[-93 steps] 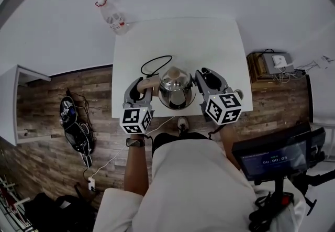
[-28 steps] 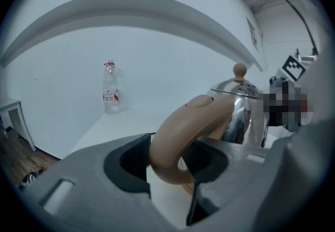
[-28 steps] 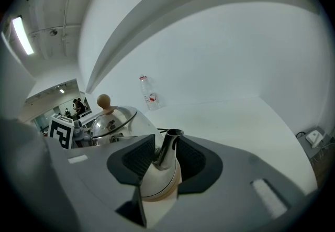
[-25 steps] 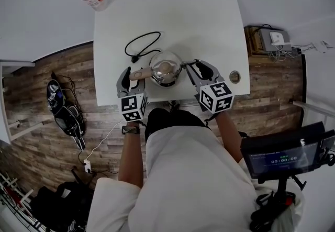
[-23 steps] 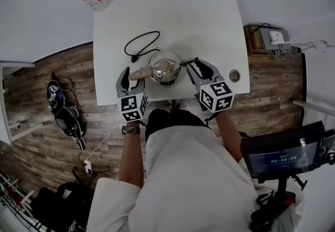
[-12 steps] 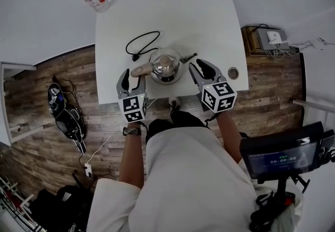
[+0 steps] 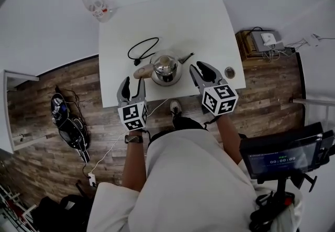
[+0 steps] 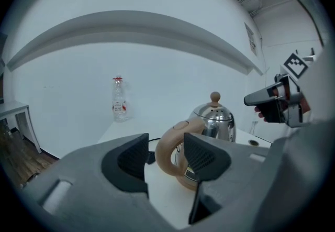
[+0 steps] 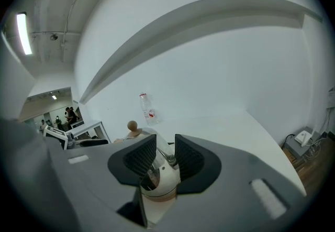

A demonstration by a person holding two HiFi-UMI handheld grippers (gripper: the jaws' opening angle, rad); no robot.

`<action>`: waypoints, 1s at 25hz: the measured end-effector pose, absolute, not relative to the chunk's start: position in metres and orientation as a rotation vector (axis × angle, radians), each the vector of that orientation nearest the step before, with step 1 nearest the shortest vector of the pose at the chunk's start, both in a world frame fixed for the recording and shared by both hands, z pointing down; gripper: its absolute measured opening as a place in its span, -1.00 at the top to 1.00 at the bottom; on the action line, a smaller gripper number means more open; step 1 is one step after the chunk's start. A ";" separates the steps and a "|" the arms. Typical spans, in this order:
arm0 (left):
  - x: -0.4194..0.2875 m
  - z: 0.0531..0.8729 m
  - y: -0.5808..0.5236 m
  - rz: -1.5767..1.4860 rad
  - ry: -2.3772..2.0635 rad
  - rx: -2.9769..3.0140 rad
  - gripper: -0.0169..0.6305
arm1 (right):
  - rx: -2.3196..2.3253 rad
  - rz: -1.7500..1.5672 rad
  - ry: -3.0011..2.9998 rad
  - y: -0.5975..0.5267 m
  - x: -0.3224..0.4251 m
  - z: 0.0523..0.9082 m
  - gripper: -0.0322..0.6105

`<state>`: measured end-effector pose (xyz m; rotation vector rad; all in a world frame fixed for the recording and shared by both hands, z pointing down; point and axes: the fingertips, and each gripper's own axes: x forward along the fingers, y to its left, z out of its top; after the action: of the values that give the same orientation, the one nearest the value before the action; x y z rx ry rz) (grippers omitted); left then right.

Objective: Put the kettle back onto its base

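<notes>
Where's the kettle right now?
Head view: the kettle stands near the white table's front edge, roughly mid-width, with the black cord looped just beyond its left.

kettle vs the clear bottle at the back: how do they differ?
The kettle is squat, shiny metal with a tan handle and knob. The bottle is tall, slim and clear, with red at its neck. The kettle sits near the table's front edge, the bottle by its far left corner. Both stand upright.

A white short-sleeved shirt (image 7: 183, 173); a dark wristwatch (image 7: 132, 139) sits behind the grey plastic left gripper (image 7: 133, 82), whose white cube (image 7: 133, 114) with black square markers rides behind the jaws.
</notes>
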<state>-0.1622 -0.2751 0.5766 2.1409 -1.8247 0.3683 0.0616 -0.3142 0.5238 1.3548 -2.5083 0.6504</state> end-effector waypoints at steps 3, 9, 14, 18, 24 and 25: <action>-0.162 0.562 -0.272 0.345 -1.823 2.171 0.28 | 1.380 0.632 -2.522 -0.308 0.062 0.511 0.55; -0.151 0.537 -0.267 0.281 -1.786 2.257 0.29 | 1.430 0.592 -2.546 -0.298 0.065 0.489 0.56; -0.141 0.513 -0.245 0.247 -1.724 2.348 0.37 | 1.470 0.541 -2.568 -0.272 0.061 0.466 0.59; -0.138 0.502 -0.221 0.269 -1.700 2.388 0.51 | 1.487 0.508 -2.573 -0.246 0.055 0.452 0.63; -0.133 0.486 -0.196 0.274 -1.696 2.423 0.68 | 1.503 0.490 -2.566 -0.213 0.055 0.443 0.73; -0.133 0.479 -0.184 0.270 -1.698 2.435 0.71 | 1.509 0.480 -2.571 -0.200 0.054 0.438 0.75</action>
<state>-0.1331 -0.1840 0.4786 2.4345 -1.6985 0.2698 0.0539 -0.2004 0.4381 1.5090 -2.5706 0.4805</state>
